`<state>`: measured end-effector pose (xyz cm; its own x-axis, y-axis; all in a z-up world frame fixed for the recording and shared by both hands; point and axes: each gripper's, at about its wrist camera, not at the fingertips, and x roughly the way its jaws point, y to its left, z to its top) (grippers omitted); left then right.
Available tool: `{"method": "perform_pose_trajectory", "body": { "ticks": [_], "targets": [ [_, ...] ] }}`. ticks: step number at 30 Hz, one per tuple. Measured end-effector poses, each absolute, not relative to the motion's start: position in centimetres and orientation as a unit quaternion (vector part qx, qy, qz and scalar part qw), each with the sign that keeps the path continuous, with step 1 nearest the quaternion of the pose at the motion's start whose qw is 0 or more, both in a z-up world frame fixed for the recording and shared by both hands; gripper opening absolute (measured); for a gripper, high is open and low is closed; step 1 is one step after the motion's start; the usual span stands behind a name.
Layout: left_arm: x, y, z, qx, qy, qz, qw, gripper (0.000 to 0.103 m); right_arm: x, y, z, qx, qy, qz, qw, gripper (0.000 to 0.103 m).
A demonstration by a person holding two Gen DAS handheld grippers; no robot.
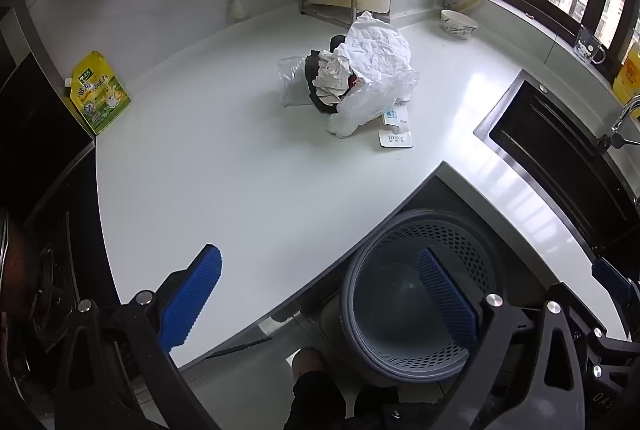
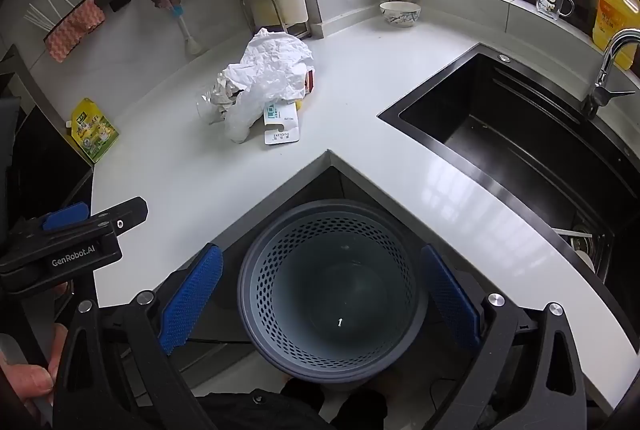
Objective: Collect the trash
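The trash pile (image 1: pixel 356 70) sits mid-frame on the white counter (image 1: pixel 200 170) — crumpled paper, thin plastic, a flat card: probably light, soft and slippery, best pinched at a raised fold. Below waits the perforated bin (image 2: pixel 332 290). Left gripper (image 1: pixel 320 294) and right gripper (image 2: pixel 326 294) both gape wide — holding nothing.

"GenRobot.AI" on left gripper (image 2: pixel 66 220) body; card print unreadable.

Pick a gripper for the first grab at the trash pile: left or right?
Left, probably. Left gripper is open over the countertop facing the trash pile; right gripper is open over the bin.
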<state>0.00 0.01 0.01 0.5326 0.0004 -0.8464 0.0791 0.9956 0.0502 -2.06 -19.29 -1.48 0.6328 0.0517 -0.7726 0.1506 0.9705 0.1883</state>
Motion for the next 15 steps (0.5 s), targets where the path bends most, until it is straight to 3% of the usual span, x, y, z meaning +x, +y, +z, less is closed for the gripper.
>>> {"method": "perform_pose_trajectory", "body": {
  "ticks": [15],
  "targets": [
    [-0.10,0.40,0.19,0.041,0.483,-0.024,0.874,0.097,-2.22,-19.27,-1.31,0.117,0.425,-0.030,0.897,0.094]
  ]
}}
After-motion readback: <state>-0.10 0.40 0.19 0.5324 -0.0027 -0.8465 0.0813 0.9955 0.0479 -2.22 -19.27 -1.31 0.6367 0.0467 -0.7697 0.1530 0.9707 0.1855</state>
